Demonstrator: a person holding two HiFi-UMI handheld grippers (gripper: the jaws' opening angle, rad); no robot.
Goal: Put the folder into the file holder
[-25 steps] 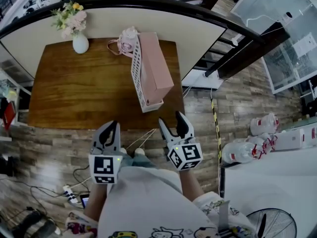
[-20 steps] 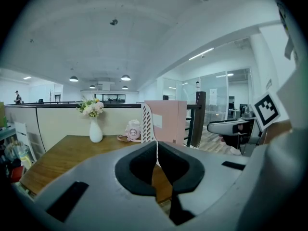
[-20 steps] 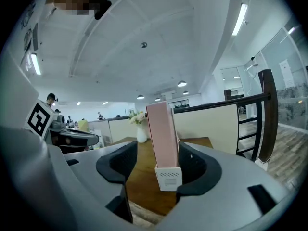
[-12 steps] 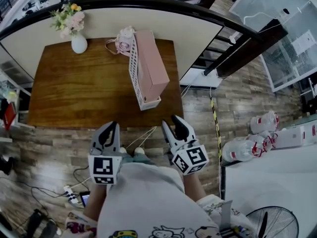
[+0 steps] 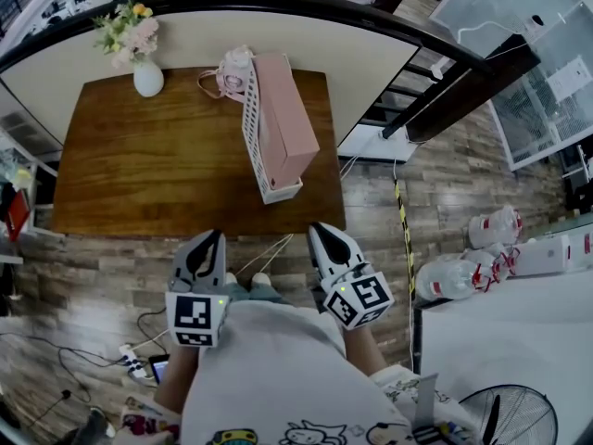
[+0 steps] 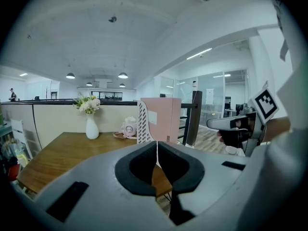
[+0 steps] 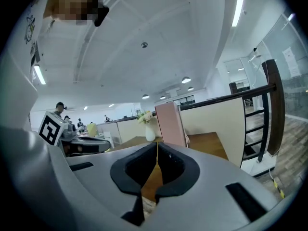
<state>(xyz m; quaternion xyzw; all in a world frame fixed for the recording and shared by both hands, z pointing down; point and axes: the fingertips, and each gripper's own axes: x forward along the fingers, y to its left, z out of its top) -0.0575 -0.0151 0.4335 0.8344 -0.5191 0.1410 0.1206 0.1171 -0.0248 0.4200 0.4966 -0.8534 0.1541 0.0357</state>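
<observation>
The left hand-held gripper (image 5: 209,242) was clenched. Its two jaws were pressed together with only a thin seam between the dark pads, and nothing was caught in them. The right hand-held gripper (image 5: 322,241) was clenched too: its jaws had just been closing and met on nothing. Both sat low in the centre of the head view, side by side but apart. They were just below the front edge of the desk (image 5: 139,174), over the wooden floor (image 5: 83,276), and touched neither the desk nor anything on it.

The pink folder (image 5: 289,123) stood upright in the white slotted file holder (image 5: 252,123) on the right part of the desk, in the upper centre of the frame. It was well apart from both hand-held grippers. In the left gripper view it rose just above the closed jaws in the middle of the frame. In the right gripper view only the folder's pink side showed, and the holder behind it was hidden.

A white vase (image 5: 149,82) of flowers stood at the desk's upper left corner. A small pink object (image 5: 235,74) lay just behind the holder, and what it was could not be made out. The folder hid the holder's far wall. The person's arms were covered by a white shirt (image 5: 269,369), which was cut off at the bottom edge.
</observation>
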